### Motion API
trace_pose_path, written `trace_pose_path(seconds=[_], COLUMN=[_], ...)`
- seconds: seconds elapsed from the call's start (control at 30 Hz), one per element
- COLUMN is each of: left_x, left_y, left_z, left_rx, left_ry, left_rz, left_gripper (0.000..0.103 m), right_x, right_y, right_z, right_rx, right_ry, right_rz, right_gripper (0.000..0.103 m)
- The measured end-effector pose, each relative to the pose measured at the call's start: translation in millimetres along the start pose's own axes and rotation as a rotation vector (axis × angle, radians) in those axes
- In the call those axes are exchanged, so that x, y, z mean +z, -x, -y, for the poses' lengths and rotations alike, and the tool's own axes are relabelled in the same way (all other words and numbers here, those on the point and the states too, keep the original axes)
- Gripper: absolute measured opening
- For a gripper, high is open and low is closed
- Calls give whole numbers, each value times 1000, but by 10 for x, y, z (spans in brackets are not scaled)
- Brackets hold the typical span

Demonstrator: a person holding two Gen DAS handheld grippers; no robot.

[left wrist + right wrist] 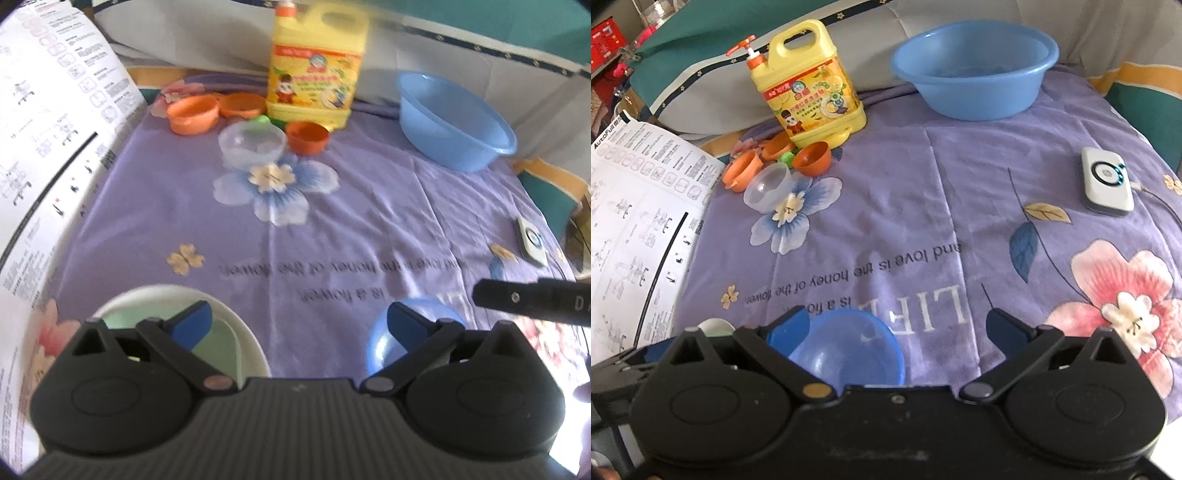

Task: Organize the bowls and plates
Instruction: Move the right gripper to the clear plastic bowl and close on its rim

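Both grippers gape, released: left gripper [299, 325], right gripper [897, 330]. Only the left view shows the white plate [243, 332] whole. Only the right shows the small blue bowl's [849, 347] inside.

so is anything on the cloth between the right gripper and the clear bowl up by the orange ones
Nothing visible blocks that path. The right gripper is open over the small blue bowl just beneath it, which sits at its near end. From there to the clear bowl only bare purple cloth shows; the paper sheet lies off to the side.

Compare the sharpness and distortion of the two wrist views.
Left wrist view: soft and smeared, the yellow detergent jug's label unreadable. Right wrist view: crisper, the purple flowered cloth's lettering legible. Both bend at the edges, curving the white instruction sheet.
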State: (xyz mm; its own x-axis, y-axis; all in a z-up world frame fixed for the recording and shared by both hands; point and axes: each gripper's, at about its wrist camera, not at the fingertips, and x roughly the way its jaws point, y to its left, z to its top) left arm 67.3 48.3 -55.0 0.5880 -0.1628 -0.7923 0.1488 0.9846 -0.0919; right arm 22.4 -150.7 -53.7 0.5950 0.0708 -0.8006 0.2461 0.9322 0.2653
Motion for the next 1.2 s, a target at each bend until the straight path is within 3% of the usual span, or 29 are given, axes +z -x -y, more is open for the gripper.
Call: trace_pose_path(seconds=[0.3,0.57,0.7,0.77,0.83,1.1,1.2], left_x=[539,1109,1310,1374,1429,1600,1638], left_y=[-229,-615,-897,-1053,-1195,-1568,-1680], left_z=[-494,-854,-959,-981,-1016,-1009,-991], left_rx=[61,116,110,120,116,93,72], left_ry=[77,136,157,155,163,180,183], left_rz=[41,42,17,1,-13,-30,-53], left_gripper=[103,103,97,88,82,70,53], right_x=[486,1047,1247,1348,1427,1613,1637], right_y=[-295,-813,-1110,-1254,-1377,-1919,-2112], right_z=[-376,-807,-981,-1059,-1131,-1357,-1407], right_rx=[31,60,67,82,91,136,148], right_ry=[-13,-18,-33,-43,-46,-61,-69], right_rz=[14,-12,-42,-51,-44,-105,-131], right_gripper=[103,103,86,83,72,45,35])
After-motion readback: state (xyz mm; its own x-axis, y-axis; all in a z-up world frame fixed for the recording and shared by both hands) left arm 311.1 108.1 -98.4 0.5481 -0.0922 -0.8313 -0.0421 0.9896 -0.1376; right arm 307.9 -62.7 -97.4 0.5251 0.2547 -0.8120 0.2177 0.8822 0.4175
